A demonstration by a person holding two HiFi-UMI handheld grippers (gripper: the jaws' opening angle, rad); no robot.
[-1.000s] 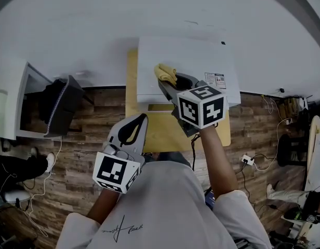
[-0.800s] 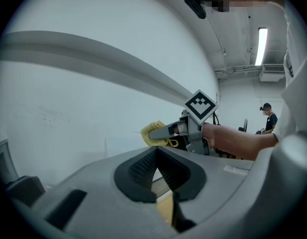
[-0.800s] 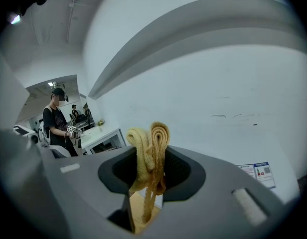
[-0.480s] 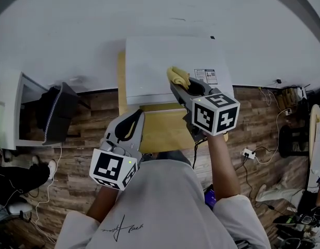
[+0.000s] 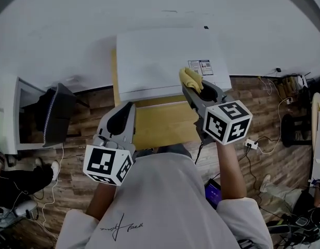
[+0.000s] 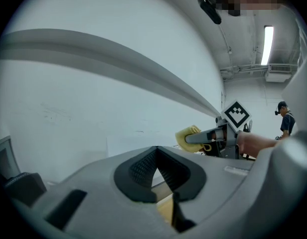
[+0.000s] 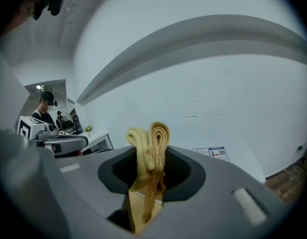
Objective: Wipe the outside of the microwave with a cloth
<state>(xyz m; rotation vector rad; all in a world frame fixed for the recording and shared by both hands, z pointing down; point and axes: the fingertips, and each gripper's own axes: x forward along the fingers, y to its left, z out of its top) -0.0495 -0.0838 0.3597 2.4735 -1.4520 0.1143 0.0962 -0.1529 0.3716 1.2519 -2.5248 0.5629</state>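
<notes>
The white microwave (image 5: 160,56) stands on a small wooden table (image 5: 165,123) against the wall, seen from above. My right gripper (image 5: 194,87) is shut on a folded yellow cloth (image 5: 191,79), which rests on the microwave's top near its front right, just below a printed label (image 5: 200,67). In the right gripper view the cloth (image 7: 151,143) stands pinched between the jaws. My left gripper (image 5: 123,115) hovers over the table's left edge in front of the microwave, jaws shut with nothing between them. The left gripper view shows the cloth (image 6: 187,136) off to the right.
A dark open box or bag (image 5: 56,113) and a white cabinet (image 5: 14,113) stand on the wooden floor to the left. Cables and a power strip (image 5: 251,144) lie on the floor at the right. A person (image 6: 285,121) stands far off.
My right gripper has slid the cloth rightward across the microwave's top, from the middle to the label. The left gripper stayed about where it was over the table.
</notes>
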